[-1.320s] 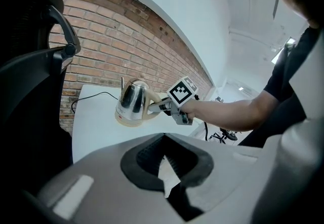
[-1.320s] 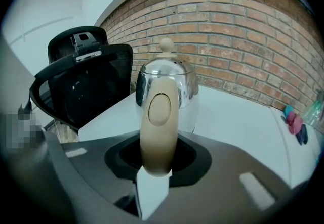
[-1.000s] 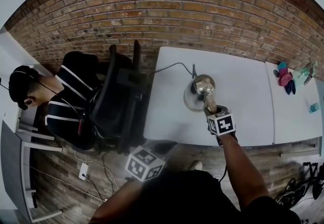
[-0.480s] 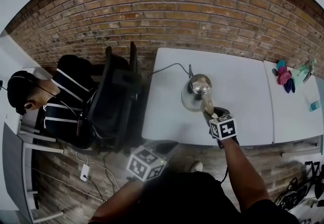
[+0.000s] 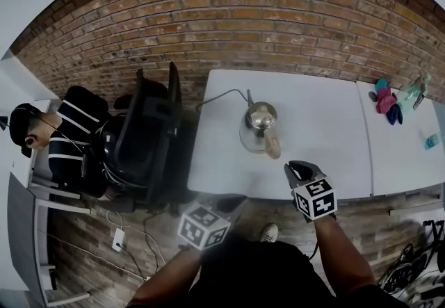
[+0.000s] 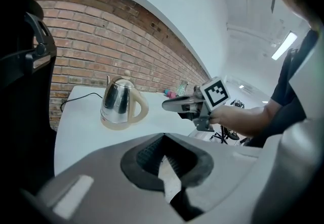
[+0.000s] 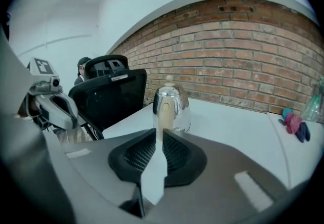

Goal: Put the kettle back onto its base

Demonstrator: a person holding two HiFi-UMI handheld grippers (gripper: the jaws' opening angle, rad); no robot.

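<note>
Since the white tabletop (image 5: 334, 126) carries everything here, it comes first: it stands against a brick wall (image 5: 229, 28), with a black chair (image 5: 149, 133) at its left end. Left of its middle the steel kettle (image 5: 259, 121) stands upright on its base (image 6: 119, 126), apparently seated square, so I judge the task as good as done. The base probably sits there because its cord (image 5: 219, 96) runs off the rear edge. The right tool (image 5: 299, 166) hangs at the front edge, near the kettle but apart from it. Its jaws are a narrow slit apart with nothing between them, so it bears none of the kettle's weight. The left tool (image 6: 163, 137) hangs below the tabletop's front edge, tips together and empty, taking no part. The beige handle (image 5: 272, 147) points toward the right tool.
</note>
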